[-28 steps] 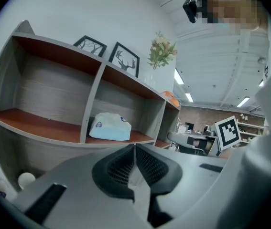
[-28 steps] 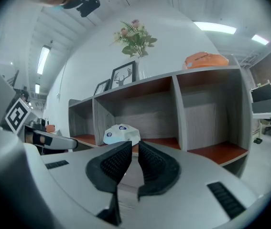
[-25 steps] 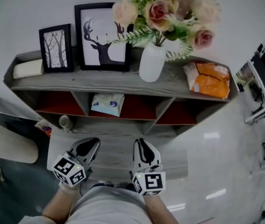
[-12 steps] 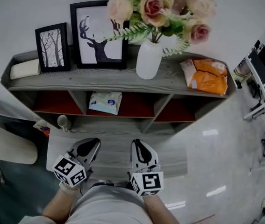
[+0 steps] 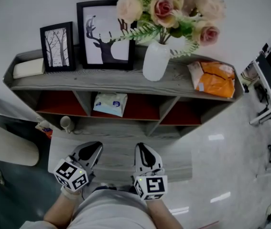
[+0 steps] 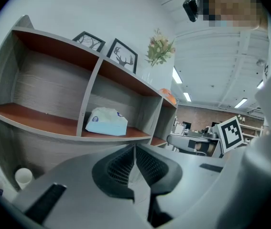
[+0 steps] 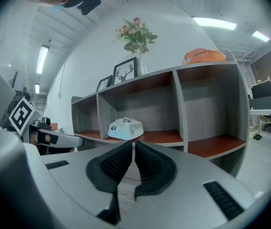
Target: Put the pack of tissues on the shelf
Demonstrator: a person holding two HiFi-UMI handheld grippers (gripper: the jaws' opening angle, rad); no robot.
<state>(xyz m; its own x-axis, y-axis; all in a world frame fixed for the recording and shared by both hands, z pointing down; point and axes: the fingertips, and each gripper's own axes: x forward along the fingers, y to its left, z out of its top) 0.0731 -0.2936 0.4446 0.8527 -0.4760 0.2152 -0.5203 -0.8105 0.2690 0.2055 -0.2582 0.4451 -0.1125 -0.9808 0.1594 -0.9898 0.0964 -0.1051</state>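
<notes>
The pack of tissues point(image 5: 110, 103), pale blue and white, lies in the middle compartment of the grey shelf unit point(image 5: 125, 82) with red-brown boards. The same pack point(image 6: 106, 122) shows in the left gripper view and again point(image 7: 125, 128) in the right gripper view. My left gripper point(image 5: 95, 149) and right gripper point(image 5: 143, 149) are held close to my body, well back from the shelf and side by side. Both have their jaws closed together with nothing between them point(image 6: 135, 149) point(image 7: 133, 147).
On the shelf top stand two framed pictures point(image 5: 106, 35), a white vase of roses point(image 5: 157, 61), an orange packet point(image 5: 216, 79) and a pale box point(image 5: 28, 67). A small cup point(image 5: 66, 123) sits on the lower left ledge. A desk frame point(image 5: 269, 94) stands at the right.
The head view has shifted slightly; both grippers and the tissue pack keep their places.
</notes>
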